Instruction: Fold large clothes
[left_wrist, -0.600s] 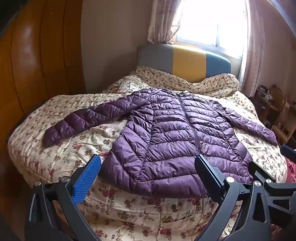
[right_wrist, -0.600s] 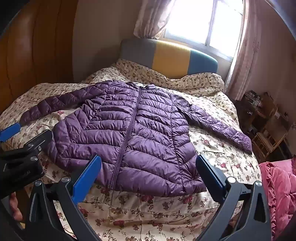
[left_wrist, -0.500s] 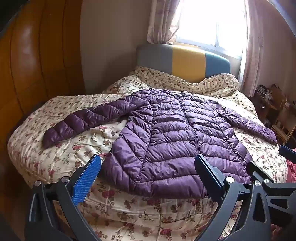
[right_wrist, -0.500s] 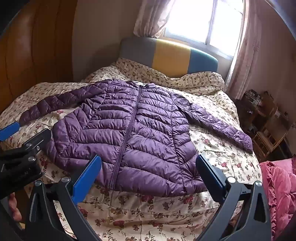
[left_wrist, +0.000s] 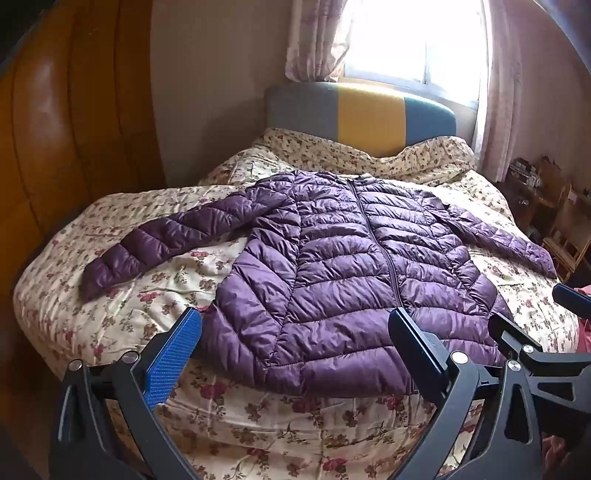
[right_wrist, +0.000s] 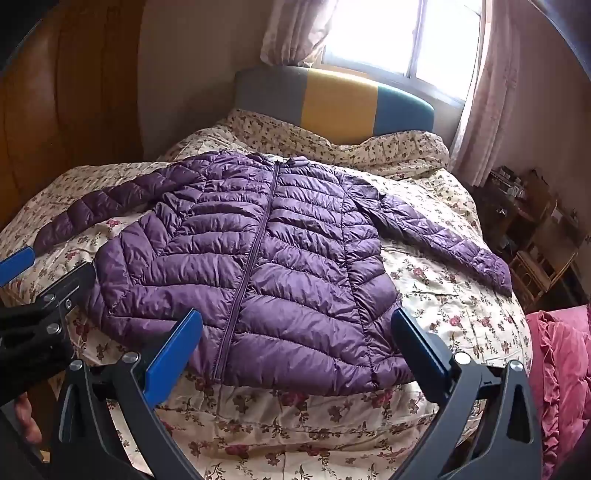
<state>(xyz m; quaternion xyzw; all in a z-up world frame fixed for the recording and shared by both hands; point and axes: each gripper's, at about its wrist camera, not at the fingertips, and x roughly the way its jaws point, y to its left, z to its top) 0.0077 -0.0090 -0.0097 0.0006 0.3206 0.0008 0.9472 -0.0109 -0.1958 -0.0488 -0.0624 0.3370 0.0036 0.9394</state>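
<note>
A purple quilted puffer jacket lies flat and zipped on the floral bedspread, front up, both sleeves spread outward. Its hem faces me. My left gripper hovers open just short of the hem's left half, nothing between its fingers. My right gripper hovers open before the hem's right half, also holding nothing. Each gripper shows at the edge of the other's view. The left sleeve reaches toward the bed's left edge; the right sleeve angles toward the right edge.
The bed carries a floral quilt and has a grey, yellow and blue headboard under a bright window. A wooden wardrobe stands left. Wooden shelves and a pink ruffled fabric lie at the right.
Both views have shifted very slightly; the jacket has not moved and both grippers stay open.
</note>
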